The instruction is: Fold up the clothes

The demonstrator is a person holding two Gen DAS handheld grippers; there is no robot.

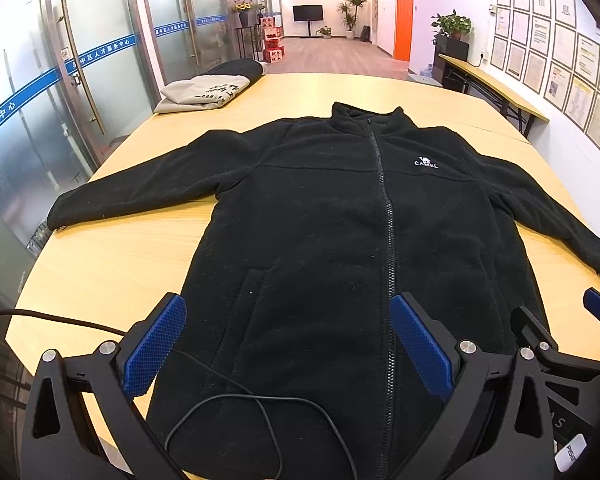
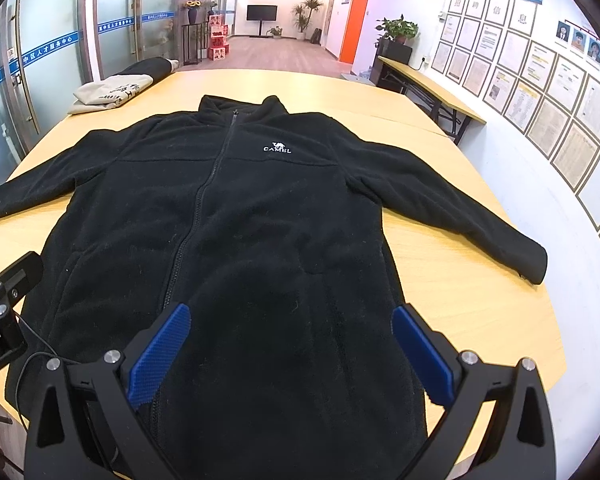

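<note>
- A black fleece jacket (image 1: 320, 216) lies flat and face up on the light wooden bench (image 1: 112, 256), filling most of the bench's middle, with its hem at the near edge and its stand-up collar pointing to the far edge.
- The front zipper (image 1: 384, 200) is closed along its whole length up to the collar, running straight down the middle of the body.
- A small white logo (image 1: 426, 162) reading "CAMEL" sits on the chest just beside the zipper.
- Both sleeves are spread outward: one sleeve (image 1: 132, 184) reaches toward the bench's left edge, the other sleeve (image 2: 452, 208) slants toward the right edge, its cuff near that edge.
- A slit pocket (image 1: 256, 276) shows on the lower front; the fabric looks fuzzy, with a few pale lint specks.
- The left gripper (image 1: 288, 346) hovers over the jacket's lower front with its blue pads wide apart, holding nothing.
- The right gripper (image 2: 292, 354) hovers likewise over the hem area, pads spread, nothing between them.
- A thin black cable (image 1: 260, 408) loops across the jacket near the hem.
- A folded beige garment (image 1: 204, 92) and a dark folded garment (image 1: 236, 69) rest together at the bench's far left corner.
</note>
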